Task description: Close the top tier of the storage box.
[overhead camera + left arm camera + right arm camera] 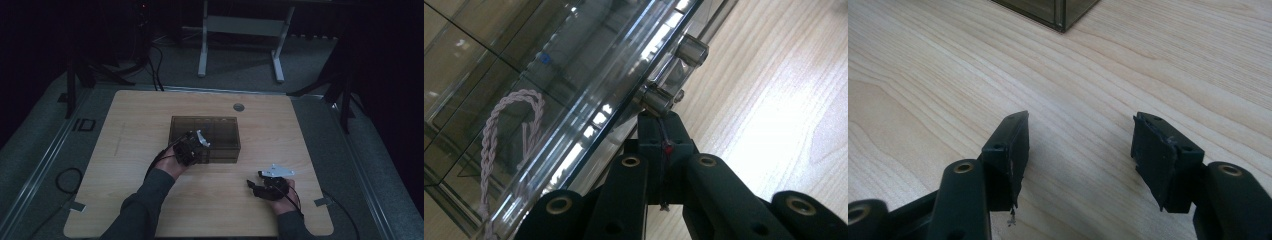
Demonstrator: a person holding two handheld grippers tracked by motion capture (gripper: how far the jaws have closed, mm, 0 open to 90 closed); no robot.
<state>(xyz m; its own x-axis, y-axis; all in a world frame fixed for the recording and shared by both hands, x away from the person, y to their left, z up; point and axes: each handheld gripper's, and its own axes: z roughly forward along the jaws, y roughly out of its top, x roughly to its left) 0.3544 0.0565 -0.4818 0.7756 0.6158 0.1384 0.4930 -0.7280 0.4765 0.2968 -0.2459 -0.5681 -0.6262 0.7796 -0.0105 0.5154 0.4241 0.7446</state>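
The smoky clear box [205,137] sits near the middle of the table [125,200], and my left gripper [192,146] is right at its near front edge. In the left gripper view my 2 fingers [659,145] are pressed together, their tips closed just under the box's metal knob [656,97], which sticks out of the clear front wall beside a second knob [691,50]. A thin thread runs between the closed tips; I cannot tell whether the pads grip the knob itself or only butt against it. Through the wall I see a twisted pale cord [499,135] lying inside one compartment of the box.

My right gripper [262,185] rests on the table to the right of the box and nearer to me, well apart from it. In the right gripper view its fingers [1010,150] stand wide apart with bare wood between them, holding nothing. A corner of the box [1063,12] shows ahead of them at the top edge, clear of both tips.
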